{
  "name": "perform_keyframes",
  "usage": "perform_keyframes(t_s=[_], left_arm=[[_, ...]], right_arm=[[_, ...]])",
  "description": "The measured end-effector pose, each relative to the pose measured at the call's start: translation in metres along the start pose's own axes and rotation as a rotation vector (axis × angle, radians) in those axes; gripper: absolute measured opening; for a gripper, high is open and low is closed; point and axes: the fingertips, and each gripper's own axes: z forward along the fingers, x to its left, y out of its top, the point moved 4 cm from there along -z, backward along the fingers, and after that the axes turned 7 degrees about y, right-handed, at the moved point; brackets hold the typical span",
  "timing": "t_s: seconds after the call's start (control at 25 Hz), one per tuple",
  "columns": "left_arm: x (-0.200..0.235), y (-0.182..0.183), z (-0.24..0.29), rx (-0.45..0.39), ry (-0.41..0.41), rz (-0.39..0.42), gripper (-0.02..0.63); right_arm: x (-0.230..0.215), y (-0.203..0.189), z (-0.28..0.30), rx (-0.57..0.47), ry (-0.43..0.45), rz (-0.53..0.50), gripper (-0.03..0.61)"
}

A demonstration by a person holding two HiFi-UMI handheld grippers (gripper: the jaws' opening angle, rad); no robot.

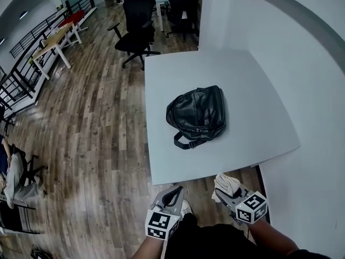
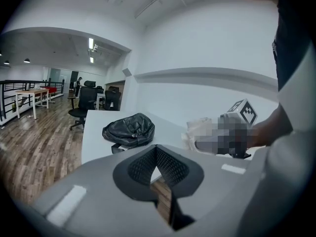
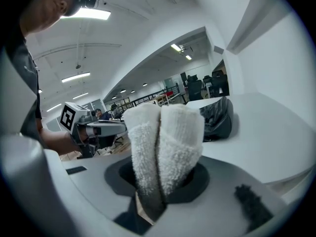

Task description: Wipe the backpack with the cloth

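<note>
White table [image 1: 253, 90] on a wood floor [image 1: 91, 117], head view. The black backpack [image 1: 197, 115] is seen lying flat near the table's middle, with a strap loop toward the near edge. Both grippers are held short of that edge, well apart from the bag: the left gripper [image 1: 171, 197], and the right gripper [image 1: 230, 193] with the cloth [image 1: 226, 182] bunched at its tip.

Left gripper view. The jaws are shown brought together at their tips, with nothing between them. The backpack is seen beyond them on the table.

Right gripper view. The jaws are shown clamped on the white cloth, with 2 thick folds standing out of the grip.

Wiping is judged not yet begun; the approach is the step in hand. The folds should be laid broadly on the top panel and drawn across with light pressure. The smooth bag may slide, so it is best steadied by the empty left gripper.

Layout and gaps are given only by the head view. Jaw states and the cloth's seating are settled only by the 2 gripper views.
</note>
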Motion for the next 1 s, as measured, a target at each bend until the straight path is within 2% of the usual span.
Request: perform_keyframes(t_s=[0.28, 0.44, 0.64, 1.0], left_arm=[[0.031, 0.025, 0.022, -0.020, -0.034, 0.047, 0.006], [0.041, 0.032, 0.031, -0.026, -0.040, 0.040, 0.006], [0.041, 0.037, 0.041, -0.017, -0.075, 0.058, 0.006], [0.034, 0.036, 0.059, 0.001, -0.090, 0.059, 0.006]], right_arm=[[-0.013, 0.041, 0.028, -0.039, -0.025, -0.053, 0.101], [-0.019, 0.053, 0.034, -0.056, -0.043, -0.063, 0.101], [-0.024, 0.055, 0.031, -0.066, -0.073, -0.048, 0.102], [-0.051, 0.049, 0.018, -0.070, -0.120, -0.012, 0.101]])
